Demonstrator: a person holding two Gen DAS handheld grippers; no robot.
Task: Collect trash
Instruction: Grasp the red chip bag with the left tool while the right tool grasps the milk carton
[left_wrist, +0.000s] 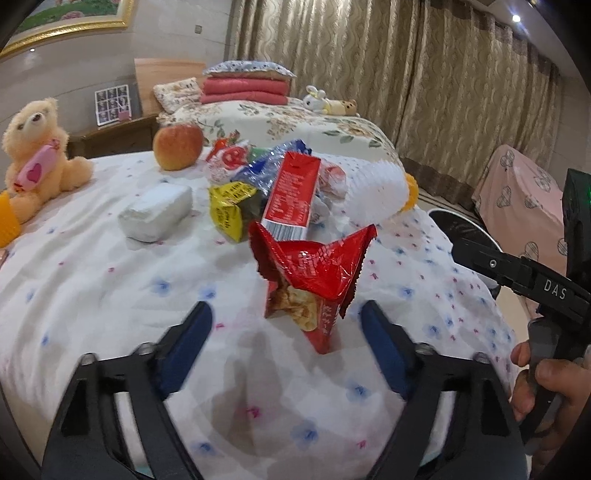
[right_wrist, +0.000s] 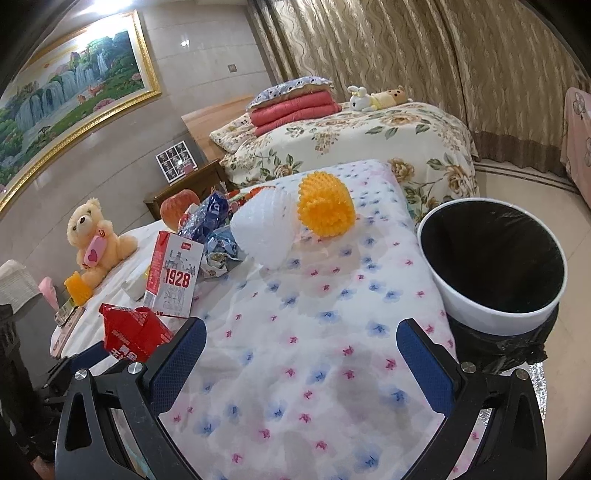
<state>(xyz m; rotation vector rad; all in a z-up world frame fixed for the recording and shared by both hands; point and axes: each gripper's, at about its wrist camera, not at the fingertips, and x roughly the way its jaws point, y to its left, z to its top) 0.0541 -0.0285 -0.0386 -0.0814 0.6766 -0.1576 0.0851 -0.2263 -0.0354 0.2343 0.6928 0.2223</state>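
Left wrist view: the left gripper (left_wrist: 286, 325) hangs over a surface draped in a flower-print cloth (left_wrist: 110, 295). Its jaws stand apart, with a red snack wrapper (left_wrist: 314, 280) upright between them; neither blue pad presses on it. No earlier picture is given. Behind the wrapper lies a heap of trash: a red carton (left_wrist: 291, 192), a yellow wrapper (left_wrist: 229, 210), blue foil (left_wrist: 258, 170). A white packet (left_wrist: 155, 214) lies left of the heap, and an apple (left_wrist: 177, 146) and a teddy bear (left_wrist: 37, 147) sit toward the far left edge.

Right wrist view: the right gripper (right_wrist: 301, 350) is released, its jaws wide with only cloth between them. A white bin (right_wrist: 495, 306) with a black liner stands just off the cloth's right edge. A yellow spiky ball (right_wrist: 327, 208) rests near the far edge.
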